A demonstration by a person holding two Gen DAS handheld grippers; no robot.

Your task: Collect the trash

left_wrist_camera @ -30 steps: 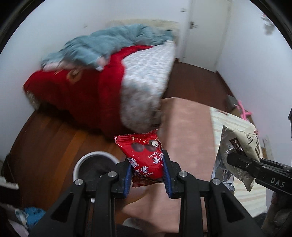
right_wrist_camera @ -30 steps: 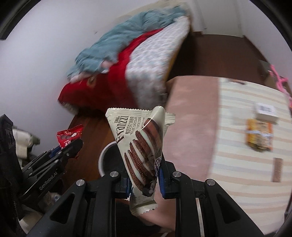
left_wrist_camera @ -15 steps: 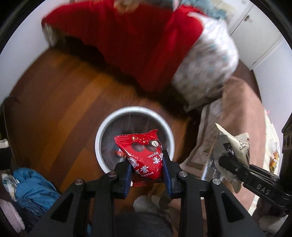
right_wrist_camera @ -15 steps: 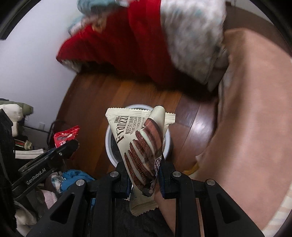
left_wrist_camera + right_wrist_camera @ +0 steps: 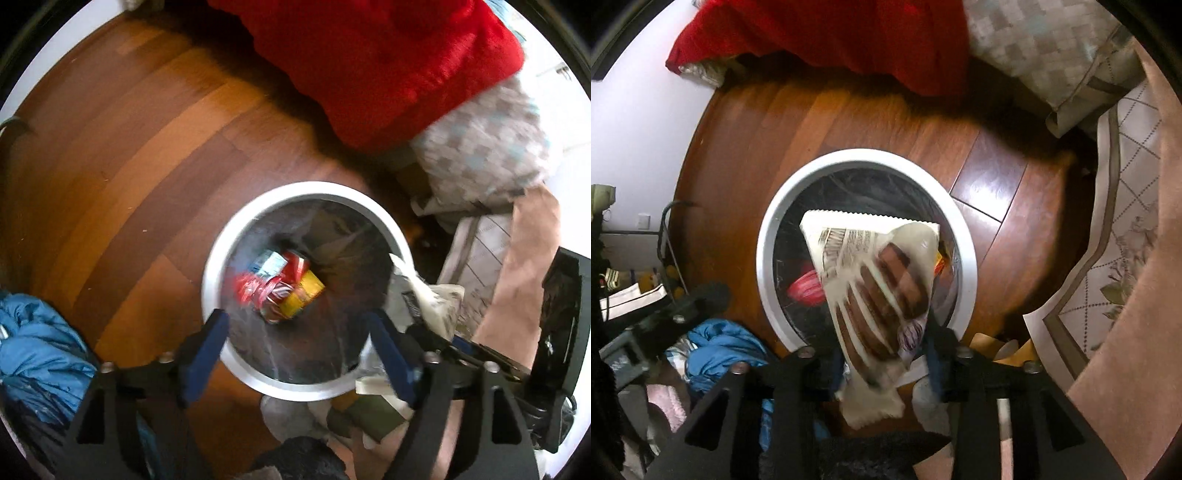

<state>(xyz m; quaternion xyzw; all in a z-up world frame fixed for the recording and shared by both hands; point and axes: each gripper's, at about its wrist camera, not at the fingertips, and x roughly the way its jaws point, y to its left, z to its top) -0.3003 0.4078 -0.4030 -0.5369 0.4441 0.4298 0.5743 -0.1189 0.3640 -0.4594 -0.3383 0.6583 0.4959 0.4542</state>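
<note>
A white-rimmed trash bin [image 5: 218,258] with a dark liner stands on the wood floor, seen from above in both views [image 5: 764,258]. My left gripper [image 5: 299,354] is open and empty right over the bin. The red snack packet [image 5: 255,288] lies inside the bin among other colourful wrappers [image 5: 303,288]. My right gripper [image 5: 882,358] is over the bin's near edge with its jaws parted around a cream chocolate-cookie wrapper [image 5: 875,288]; the wrapper looks blurred and may be slipping. The wrapper also shows in the left wrist view [image 5: 424,295].
A red blanket [image 5: 388,66] and a checkered quilt [image 5: 487,147] hang off the bed behind the bin. Blue clothing [image 5: 33,354] lies left of the bin. A pink cover [image 5: 1137,332] and a patterned mat [image 5: 1108,258] are to the right.
My left gripper has opened and the red packet has dropped into the bin. My right gripper has moved over the bin and its jaws have widened around the cookie wrapper.
</note>
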